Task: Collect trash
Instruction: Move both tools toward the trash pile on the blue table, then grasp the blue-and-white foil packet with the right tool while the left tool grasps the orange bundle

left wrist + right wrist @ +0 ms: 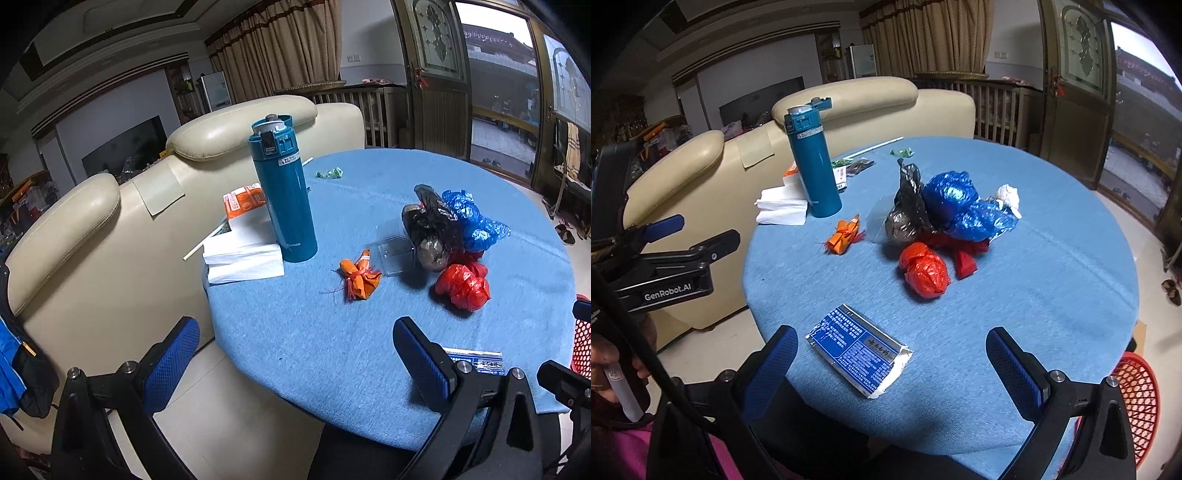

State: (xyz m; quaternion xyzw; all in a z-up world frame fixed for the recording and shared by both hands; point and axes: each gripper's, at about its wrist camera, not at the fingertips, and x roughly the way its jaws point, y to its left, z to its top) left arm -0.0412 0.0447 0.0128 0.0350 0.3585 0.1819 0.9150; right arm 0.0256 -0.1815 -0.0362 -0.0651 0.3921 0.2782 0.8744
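Trash lies on a round table with a blue cloth: a crumpled red bag, blue bags, a black bag, an orange wrapper and a blue-and-silver packet. My right gripper is open and empty, low over the near table edge, with the packet between its fingers. My left gripper is open and empty at the table's near left edge.
A teal flask stands at the table's left beside white tissues and an orange box. A red mesh basket sits low at the right. A cream sofa stands behind.
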